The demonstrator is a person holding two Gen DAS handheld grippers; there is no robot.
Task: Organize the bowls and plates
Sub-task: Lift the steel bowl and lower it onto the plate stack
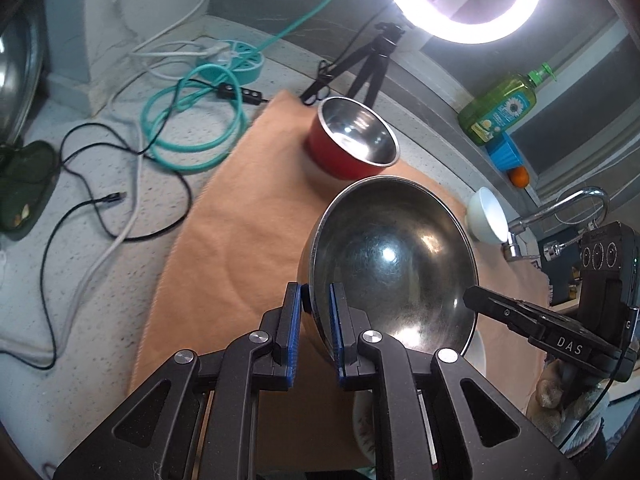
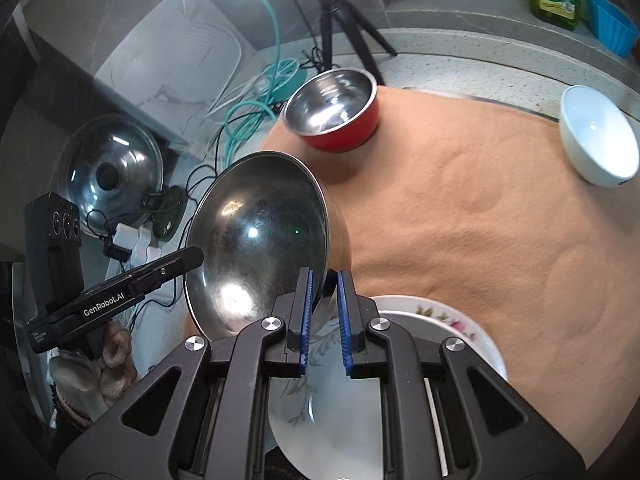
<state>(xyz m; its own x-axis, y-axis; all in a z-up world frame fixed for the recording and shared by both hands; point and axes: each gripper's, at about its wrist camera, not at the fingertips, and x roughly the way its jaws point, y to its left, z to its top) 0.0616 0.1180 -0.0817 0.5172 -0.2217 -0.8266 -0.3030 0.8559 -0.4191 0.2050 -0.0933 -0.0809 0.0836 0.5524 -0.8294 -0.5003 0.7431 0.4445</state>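
Both grippers are built alike — matte black linkage arms with triangular cut-outs, joined by round silver screws (image 1: 259,337). On the left gripper (image 1: 316,328) each finger (image 1: 291,332) is lined with a ribbed blue pad; the same blue ribbing is seen on the right gripper (image 2: 324,320). In the left wrist view the right unit's black body is marked "DAS" (image 1: 570,347) in white, three round dials are set in its upright block, and a thin black cable is run along it. In the right wrist view the left unit is marked "GenRobot.AI" (image 2: 109,307). Each handle is held by a gloved hand (image 2: 106,364) — a pale, worn knit glove (image 1: 568,396).
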